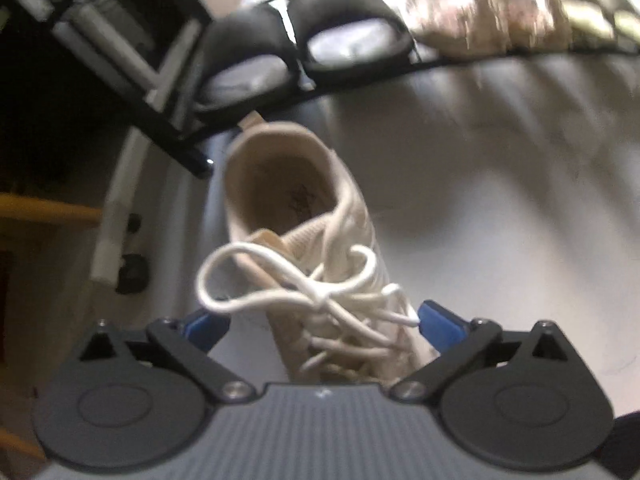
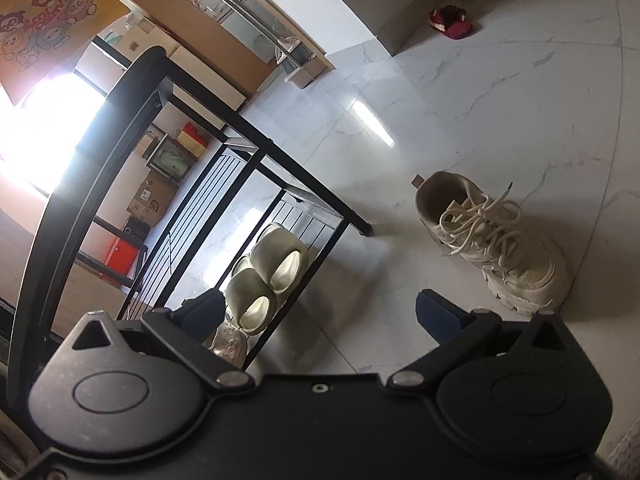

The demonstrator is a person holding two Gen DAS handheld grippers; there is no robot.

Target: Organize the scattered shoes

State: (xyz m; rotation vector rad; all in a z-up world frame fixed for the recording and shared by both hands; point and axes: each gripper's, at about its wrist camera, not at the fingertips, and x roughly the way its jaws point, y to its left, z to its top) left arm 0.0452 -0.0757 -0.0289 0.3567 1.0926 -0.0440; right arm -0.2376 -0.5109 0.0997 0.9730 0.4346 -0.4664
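Note:
In the left wrist view a cream lace-up sneaker (image 1: 304, 216) stands on the pale floor, heel toward the black shoe rack (image 1: 168, 120). My left gripper (image 1: 324, 320) is open wide over its laced front. The left blue pad stands clear of the shoe and the right blue pad (image 1: 440, 322) is close beside it, by a lace end. In the right wrist view another cream sneaker (image 2: 496, 240) sits alone on the marble floor beyond the shoe rack's foot (image 2: 366, 232). My right gripper (image 2: 320, 312) is open and holds nothing, hanging above the rack's front edge.
Grey-and-black slippers (image 1: 340, 40) and blurred floral shoes (image 1: 480, 8) fill the rack's low shelf. Pale green slippers (image 2: 272, 276) and a floral shoe (image 2: 228, 344) lie there in the right wrist view. Red slippers (image 2: 450, 22) rest far off by the wall.

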